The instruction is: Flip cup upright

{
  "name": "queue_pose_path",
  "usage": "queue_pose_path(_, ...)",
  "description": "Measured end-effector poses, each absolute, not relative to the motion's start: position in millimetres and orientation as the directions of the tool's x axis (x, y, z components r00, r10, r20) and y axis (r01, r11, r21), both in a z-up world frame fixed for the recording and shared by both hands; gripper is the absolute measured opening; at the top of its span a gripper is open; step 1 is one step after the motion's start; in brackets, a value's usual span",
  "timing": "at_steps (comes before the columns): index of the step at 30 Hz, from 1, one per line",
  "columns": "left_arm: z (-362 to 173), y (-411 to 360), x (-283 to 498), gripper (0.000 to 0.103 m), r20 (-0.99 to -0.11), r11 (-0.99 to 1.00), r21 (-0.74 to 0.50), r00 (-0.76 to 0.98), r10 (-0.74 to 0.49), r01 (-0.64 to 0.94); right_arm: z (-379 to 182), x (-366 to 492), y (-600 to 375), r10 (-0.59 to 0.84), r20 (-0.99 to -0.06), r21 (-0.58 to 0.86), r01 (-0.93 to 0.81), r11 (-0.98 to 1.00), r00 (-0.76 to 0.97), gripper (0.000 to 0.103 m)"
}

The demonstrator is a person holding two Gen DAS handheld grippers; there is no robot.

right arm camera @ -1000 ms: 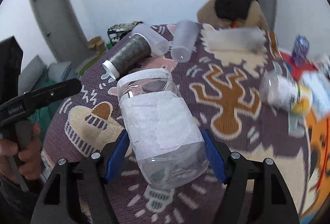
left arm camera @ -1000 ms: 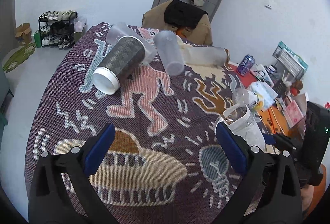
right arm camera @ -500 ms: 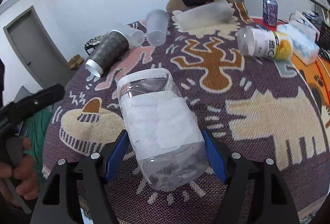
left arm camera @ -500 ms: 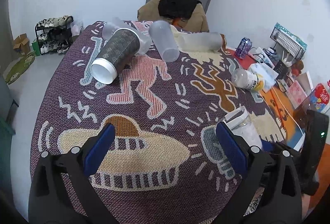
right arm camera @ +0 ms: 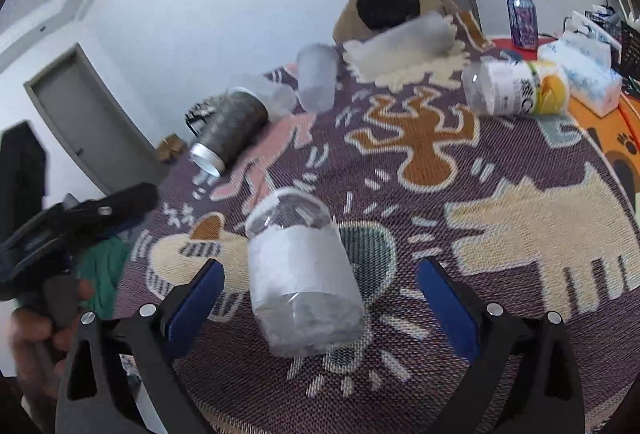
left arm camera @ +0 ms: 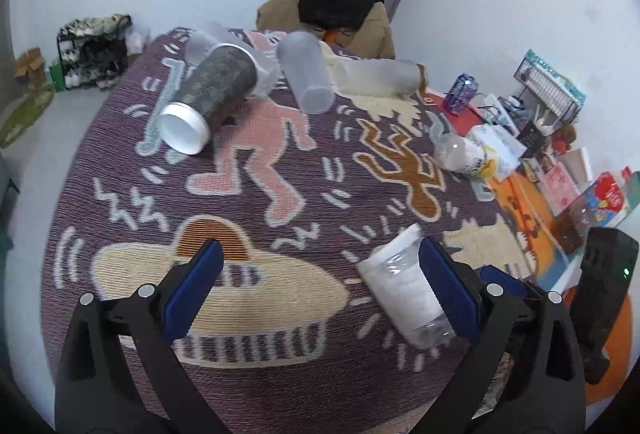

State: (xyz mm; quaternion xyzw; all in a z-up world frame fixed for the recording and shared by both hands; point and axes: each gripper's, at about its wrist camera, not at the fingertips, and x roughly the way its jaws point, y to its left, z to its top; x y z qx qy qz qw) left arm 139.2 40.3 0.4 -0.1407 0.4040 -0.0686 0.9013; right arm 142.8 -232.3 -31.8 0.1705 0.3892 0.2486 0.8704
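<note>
A clear plastic cup with a white paper label stands with its mouth up on the patterned cloth. My right gripper is open, its blue pads wide on either side of the cup and not touching it. The cup also shows in the left wrist view, just beside the right finger of my left gripper, which is open and empty.
Several cups lie on their sides at the far end: a dark cup with a white rim, frosted cups, a long frosted one. A labelled bottle lies at right. Tissues and a can are beyond.
My right gripper has opened and let go of the labelled cup, which now stands on the cloth. The left gripper has moved closer to the cup.
</note>
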Motion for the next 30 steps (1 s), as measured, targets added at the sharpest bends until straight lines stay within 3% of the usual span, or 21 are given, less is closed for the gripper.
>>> queue_pose_path(6,-3.2,25.1,153.8,0.097,-0.707,0.928,-0.37,0.636,-0.308,0.038,-18.3,129.3,-262.2,0.547,-0.557,0.475,-0.3,0.827,0.625,0.095)
queue_pose_path(18,-25.7,3.8,179.5,0.097,-0.673,0.813,-0.581,0.543,-0.503,0.033,-41.2,131.9,-325.0,0.472,-0.585,0.484,-0.183,0.856,0.66,0.095)
queue_pose_path(25,-49.2,-10.8,195.1,0.097,-0.673,0.767,-0.642,0.477,-0.565,0.002,-60.0,134.5,-343.7,0.451,-0.609,0.491,-0.137,0.86,0.652,0.095)
queue_pose_path(30,-70.2,-21.9,205.3,0.095,-0.721,0.776,-0.63,0.403,-0.564,-0.04,-70.8,134.7,-350.0,0.445,-0.627,0.492,-0.118,0.863,0.64,0.095)
